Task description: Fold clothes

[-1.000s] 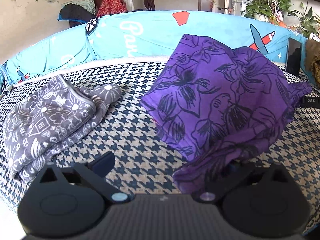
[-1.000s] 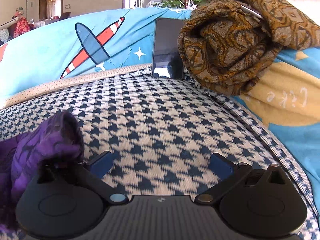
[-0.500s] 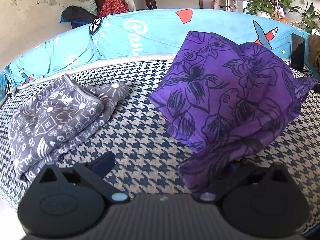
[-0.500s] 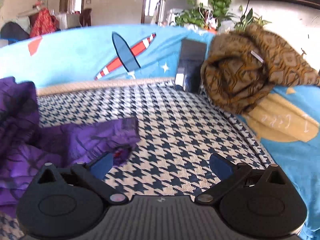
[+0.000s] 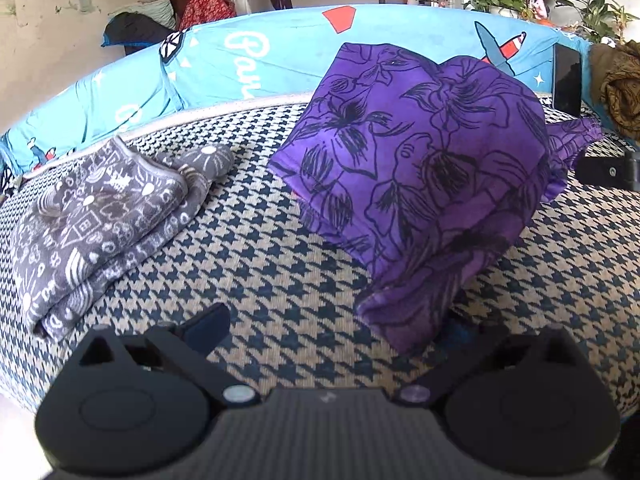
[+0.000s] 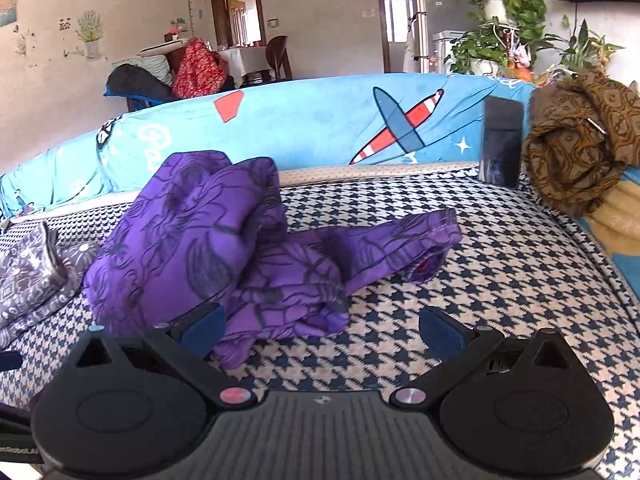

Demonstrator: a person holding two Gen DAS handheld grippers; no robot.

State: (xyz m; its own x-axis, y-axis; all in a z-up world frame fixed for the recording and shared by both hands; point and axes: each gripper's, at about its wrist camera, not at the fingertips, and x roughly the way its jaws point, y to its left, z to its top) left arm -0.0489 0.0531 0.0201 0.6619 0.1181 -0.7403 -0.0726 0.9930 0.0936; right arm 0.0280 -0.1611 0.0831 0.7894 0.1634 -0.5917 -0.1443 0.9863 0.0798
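Note:
A purple floral garment (image 5: 416, 168) lies bunched on the houndstooth sofa seat (image 5: 256, 280); it also shows in the right wrist view (image 6: 224, 248). My left gripper (image 5: 332, 324) is open, its right finger hidden under the garment's near edge. My right gripper (image 6: 320, 330) is open and empty, with its left finger (image 6: 204, 328) against the cloth. A folded grey patterned garment (image 5: 100, 216) lies at the left, also visible in the right wrist view (image 6: 28, 280).
A blue sofa back (image 6: 320, 124) runs behind the seat. A dark phone (image 6: 500, 148) leans against it at the right, beside a brown patterned cloth bundle (image 6: 580, 148). Houndstooth seat (image 6: 500, 272) lies bare to the right of the purple garment.
My right gripper has let go of the purple garment's edge, pulled back and swung left, so the whole garment now shows. The left gripper has backed off slightly; the garment has settled lower.

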